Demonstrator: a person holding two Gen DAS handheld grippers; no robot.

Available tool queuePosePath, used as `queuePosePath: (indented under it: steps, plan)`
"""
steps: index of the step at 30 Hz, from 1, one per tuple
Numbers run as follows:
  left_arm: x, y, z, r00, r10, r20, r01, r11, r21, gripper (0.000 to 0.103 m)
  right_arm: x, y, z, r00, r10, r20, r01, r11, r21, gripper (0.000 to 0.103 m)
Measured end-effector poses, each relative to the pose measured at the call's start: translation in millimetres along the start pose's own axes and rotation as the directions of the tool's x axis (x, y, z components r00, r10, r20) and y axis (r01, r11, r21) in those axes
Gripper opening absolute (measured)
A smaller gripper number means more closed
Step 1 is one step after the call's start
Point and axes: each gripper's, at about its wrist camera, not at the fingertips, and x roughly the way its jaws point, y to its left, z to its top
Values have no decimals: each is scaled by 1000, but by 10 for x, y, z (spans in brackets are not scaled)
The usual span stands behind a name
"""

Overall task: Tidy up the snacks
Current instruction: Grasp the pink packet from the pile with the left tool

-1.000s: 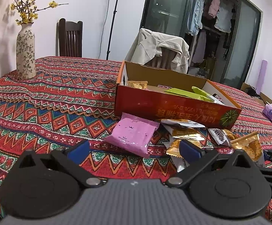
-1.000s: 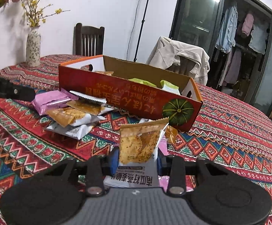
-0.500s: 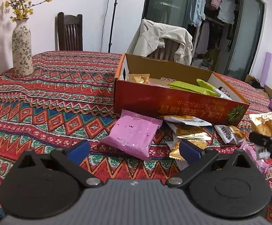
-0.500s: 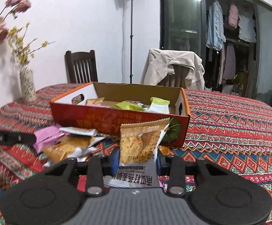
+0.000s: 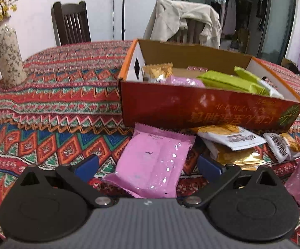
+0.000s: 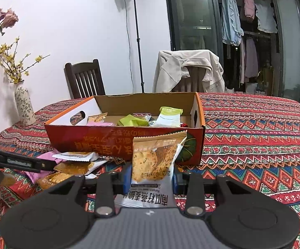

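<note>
Snacks lie in two places: several packets sit inside the red cardboard box (image 6: 116, 143) on the table (image 6: 253, 137), and a loose heap lies against its front wall. Right gripper (image 6: 151, 179) has its fingers closed on a cracker packet (image 6: 153, 159), held upright in front of the box. Left gripper (image 5: 148, 167) has its fingers spread wide, holding nothing, either side of a pink packet (image 5: 152, 164) lying on the patterned cloth. A flowered vase (image 5: 9, 56) stands well apart at the table's edge.
</note>
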Motion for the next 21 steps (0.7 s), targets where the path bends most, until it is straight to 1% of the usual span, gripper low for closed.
queuePosePath:
  steps: [3,7,8,9,10,12,13,16,21]
  plan:
    - [81,28,2,1000,-2,-21,2,1000,-15,103,41,-12,2,1000,8,-1,-8,1000,8,35]
    - [101,21,3,1000,1,-11,-1,1000,-4,102,79,-23,-3,1000,15,-5,-15,1000,17,35]
    - [100,10,2,1000,6,-6,-6,1000,4,98,88,-27,-5,1000,16,-6,-15,1000,19,35]
    - [96,1,1,1000,12,-1,-12,1000,10,92,93,-29,-7,1000,16,-8,-15,1000,20,35]
    - [90,-4,-1,1000,15,5,-15,1000,15,88,93,-31,-10,1000,15,-9,-15,1000,21,35]
    - [66,-8,-3,1000,5,20,-5,1000,20,74,95,-36,-15,1000,15,-10,-15,1000,23,35]
    - [61,-11,1,1000,1,26,-2,1000,22,68,92,-33,-18,1000,15,-10,-14,1000,23,35]
    - [47,-3,-2,999,1,38,-1,1000,20,63,79,-30,-23,1000,14,-9,-13,1000,23,35]
    - [-8,39,-18,999,-1,54,2,1000,-4,62,50,-20,-25,1000,11,-6,-11,1000,22,35]
